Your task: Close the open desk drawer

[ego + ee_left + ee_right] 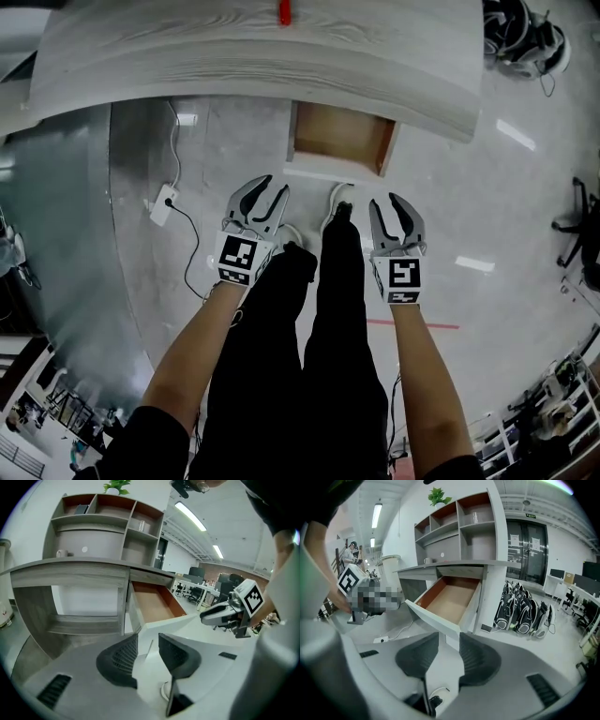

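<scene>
The desk drawer (337,139) stands pulled out from under the wood-grain desk top (253,52). Its brown inside is empty and its white front (330,172) faces me. My left gripper (272,189) hovers just short and left of that front, jaws open with nothing between them. My right gripper (385,202) hangs to the front's right, a little nearer me, also open and empty. In the left gripper view the drawer (157,603) sits beyond the open left gripper (147,641). The right gripper view shows the drawer (450,599) ahead of the right gripper (449,641).
My legs in black trousers (323,328) and white shoes (337,195) stand between the grippers, just before the drawer. A white power strip (163,204) with a cable lies on the floor at left. A shelf unit (103,522) tops the desk. Black bags (525,611) lean beside it.
</scene>
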`<state>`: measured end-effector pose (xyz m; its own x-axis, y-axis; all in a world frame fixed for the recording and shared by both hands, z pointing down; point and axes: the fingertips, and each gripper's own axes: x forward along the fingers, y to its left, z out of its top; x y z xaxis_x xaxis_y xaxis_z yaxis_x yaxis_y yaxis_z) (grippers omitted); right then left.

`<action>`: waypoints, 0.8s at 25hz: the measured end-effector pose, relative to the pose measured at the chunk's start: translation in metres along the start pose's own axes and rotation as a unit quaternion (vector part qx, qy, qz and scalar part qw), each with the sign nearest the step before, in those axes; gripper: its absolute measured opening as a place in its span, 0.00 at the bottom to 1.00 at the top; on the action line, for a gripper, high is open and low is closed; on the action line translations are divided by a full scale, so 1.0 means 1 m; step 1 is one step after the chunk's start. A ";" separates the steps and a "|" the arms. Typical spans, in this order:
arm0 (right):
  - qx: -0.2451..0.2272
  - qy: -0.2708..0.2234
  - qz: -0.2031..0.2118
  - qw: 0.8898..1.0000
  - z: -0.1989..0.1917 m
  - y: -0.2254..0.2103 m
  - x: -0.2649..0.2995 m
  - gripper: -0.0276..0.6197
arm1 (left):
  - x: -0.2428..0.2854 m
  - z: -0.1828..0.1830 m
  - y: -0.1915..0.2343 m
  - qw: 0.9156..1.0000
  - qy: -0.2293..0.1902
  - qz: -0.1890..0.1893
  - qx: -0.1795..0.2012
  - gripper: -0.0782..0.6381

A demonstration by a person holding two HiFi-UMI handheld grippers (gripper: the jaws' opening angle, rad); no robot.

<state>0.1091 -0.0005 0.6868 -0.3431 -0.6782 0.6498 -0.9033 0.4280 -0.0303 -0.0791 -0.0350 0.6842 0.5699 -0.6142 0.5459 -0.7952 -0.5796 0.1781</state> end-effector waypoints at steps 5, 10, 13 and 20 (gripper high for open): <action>-0.026 0.008 0.006 1.000 0.000 0.000 0.015 0.25 | 0.012 -0.007 -0.006 1.000 0.013 -0.002 0.023 0.29; -0.020 0.008 0.000 1.000 0.001 -0.003 0.018 0.25 | 0.018 0.001 0.000 0.998 0.012 0.014 0.052 0.29; -0.020 0.004 -0.001 1.000 0.002 -0.002 0.021 0.25 | 0.021 0.001 0.002 0.998 0.012 0.010 0.063 0.29; 0.005 0.015 -0.019 1.000 0.002 -0.004 0.027 0.25 | 0.026 0.002 -0.003 0.997 0.008 0.010 0.071 0.24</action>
<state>0.1032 -0.0215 0.7029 -0.3007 -0.6758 0.6729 -0.9183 0.3956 -0.0130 -0.0616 -0.0500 0.6963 0.5492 -0.6189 0.5616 -0.7687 -0.6377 0.0490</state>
